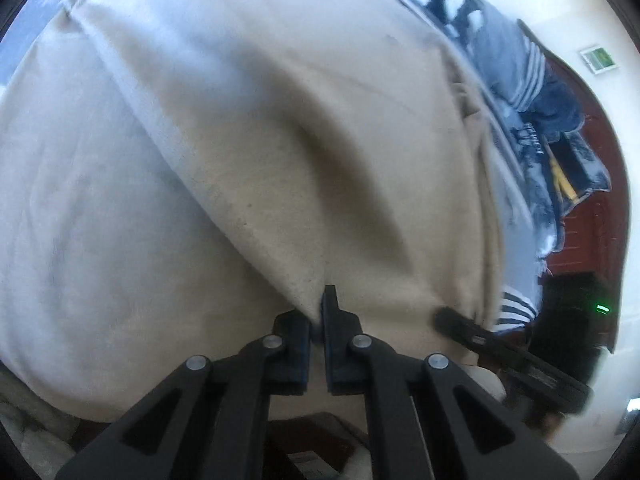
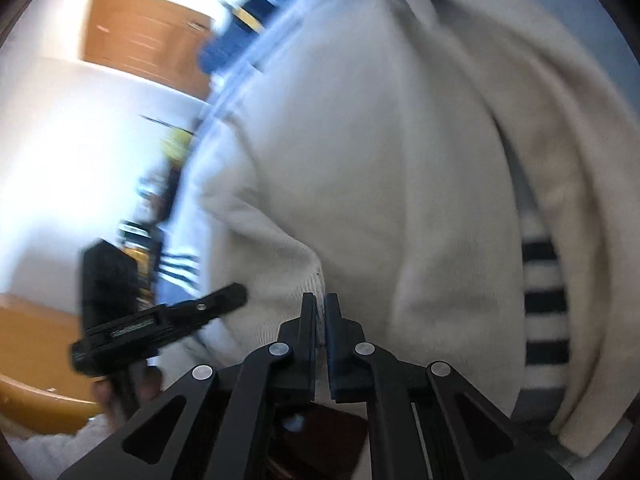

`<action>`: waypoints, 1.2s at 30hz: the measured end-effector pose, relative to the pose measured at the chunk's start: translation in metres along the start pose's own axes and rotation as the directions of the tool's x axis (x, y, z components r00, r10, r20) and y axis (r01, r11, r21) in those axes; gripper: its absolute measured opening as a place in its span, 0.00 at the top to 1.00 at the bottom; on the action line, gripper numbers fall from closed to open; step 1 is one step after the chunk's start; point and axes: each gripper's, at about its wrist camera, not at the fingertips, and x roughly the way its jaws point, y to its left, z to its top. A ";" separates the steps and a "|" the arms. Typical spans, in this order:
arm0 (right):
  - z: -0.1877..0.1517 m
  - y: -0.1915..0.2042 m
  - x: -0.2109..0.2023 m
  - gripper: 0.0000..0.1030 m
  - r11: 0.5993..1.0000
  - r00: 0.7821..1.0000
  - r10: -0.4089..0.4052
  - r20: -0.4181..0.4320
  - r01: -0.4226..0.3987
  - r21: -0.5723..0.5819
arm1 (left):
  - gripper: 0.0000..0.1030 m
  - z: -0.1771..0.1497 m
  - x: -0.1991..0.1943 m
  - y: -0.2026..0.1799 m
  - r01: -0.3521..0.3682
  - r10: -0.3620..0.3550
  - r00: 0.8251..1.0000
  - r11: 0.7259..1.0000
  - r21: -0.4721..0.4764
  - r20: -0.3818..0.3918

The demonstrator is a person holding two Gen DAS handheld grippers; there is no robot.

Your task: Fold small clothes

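A cream knit garment (image 1: 248,128) fills the left wrist view and hangs lifted off the surface. My left gripper (image 1: 320,308) is shut on a pinched fold of its edge. The same cream garment (image 2: 360,160) fills the right wrist view. My right gripper (image 2: 320,312) is shut on another part of its edge. The right gripper (image 1: 452,320) also shows at the lower right of the left wrist view, and the left gripper (image 2: 228,296) at the lower left of the right wrist view. The two grippers hold the edge close together.
A black-and-white striped cloth (image 2: 544,304) lies under the cream garment. Blue and grey clothes (image 1: 516,64) are piled at the far right on a blue patterned surface (image 1: 532,168). A wooden door (image 2: 144,40) and white walls lie beyond.
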 end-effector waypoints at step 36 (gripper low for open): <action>-0.008 -0.095 -0.110 0.73 0.872 0.841 -0.471 0.266 0.400 0.281 | 0.41 -0.106 -0.093 -0.091 -0.083 0.035 0.990 0.926 0.369 0.136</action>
